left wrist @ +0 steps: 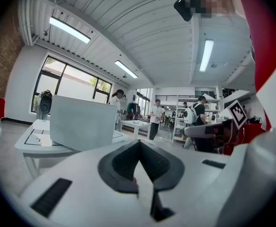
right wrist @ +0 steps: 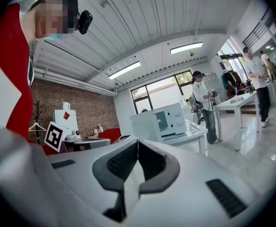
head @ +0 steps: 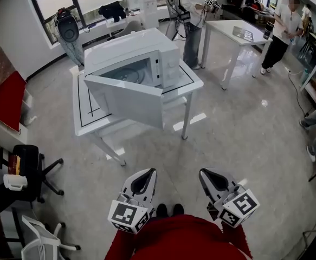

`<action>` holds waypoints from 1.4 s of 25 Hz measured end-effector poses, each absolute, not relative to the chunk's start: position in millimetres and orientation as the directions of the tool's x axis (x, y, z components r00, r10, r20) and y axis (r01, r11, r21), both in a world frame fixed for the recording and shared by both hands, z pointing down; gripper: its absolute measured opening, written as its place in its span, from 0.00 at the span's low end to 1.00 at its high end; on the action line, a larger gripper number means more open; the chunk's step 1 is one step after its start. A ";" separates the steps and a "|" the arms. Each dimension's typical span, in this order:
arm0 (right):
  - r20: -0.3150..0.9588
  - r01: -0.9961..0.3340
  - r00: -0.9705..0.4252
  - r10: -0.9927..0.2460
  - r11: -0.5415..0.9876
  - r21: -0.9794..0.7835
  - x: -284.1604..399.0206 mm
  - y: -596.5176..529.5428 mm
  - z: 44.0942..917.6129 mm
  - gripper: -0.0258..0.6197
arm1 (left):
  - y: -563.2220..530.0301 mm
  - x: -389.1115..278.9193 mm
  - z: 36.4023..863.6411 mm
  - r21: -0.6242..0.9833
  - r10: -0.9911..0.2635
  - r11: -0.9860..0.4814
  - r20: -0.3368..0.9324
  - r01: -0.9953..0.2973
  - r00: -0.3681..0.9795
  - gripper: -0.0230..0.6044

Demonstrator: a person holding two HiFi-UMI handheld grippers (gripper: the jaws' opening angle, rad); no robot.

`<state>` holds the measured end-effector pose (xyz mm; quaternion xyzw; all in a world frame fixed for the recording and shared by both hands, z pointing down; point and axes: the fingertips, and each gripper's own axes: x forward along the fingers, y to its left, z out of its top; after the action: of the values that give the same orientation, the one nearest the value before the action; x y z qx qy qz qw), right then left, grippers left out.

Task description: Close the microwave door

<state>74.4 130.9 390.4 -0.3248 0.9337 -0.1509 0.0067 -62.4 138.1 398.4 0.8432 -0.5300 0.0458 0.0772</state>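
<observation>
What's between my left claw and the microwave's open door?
Only bare grey floor, seen in the head view; the left claw, shut and empty, is well apart from the microwave door.

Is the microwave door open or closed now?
Open. The microwave door stands swung out at an angle from the front of the microwave, not flat against it.

I see the microwave (head: 126, 49), a white boxy unit, standing upright on a white table (head: 193, 84) ahead of me, well apart from where I stand; its door (head: 126, 101), plain white on the outside, stands swung open on the left hinge, angled out towards me; the cavity (head: 129, 72) lies exposed behind it; the control panel (head: 170, 64) sits at the right.
</observation>
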 end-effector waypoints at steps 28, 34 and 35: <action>0.103 -0.589 -0.807 -0.582 0.774 -0.233 83.1 82.1 400.8 0.06 | 59.1 -90.7 376.0 0.028 -0.957 -0.237 0.167 -0.971 0.238 0.43; 0.131 -0.622 -0.781 -0.610 0.742 -0.252 72.0 35.8 406.6 0.06 | 4.9 -97.4 383.0 0.024 -0.942 -0.287 0.174 -0.957 0.287 0.43; 0.130 -0.626 -0.777 -0.615 0.736 -0.256 69.0 26.8 404.7 0.06 | -4.3 -99.0 382.7 0.024 -0.939 -0.297 0.176 -0.955 0.296 0.43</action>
<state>69.0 26.8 404.7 -0.3332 0.9316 -0.1441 -0.0183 -99.0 -4.3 382.7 0.8026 -0.5898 0.0639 0.0618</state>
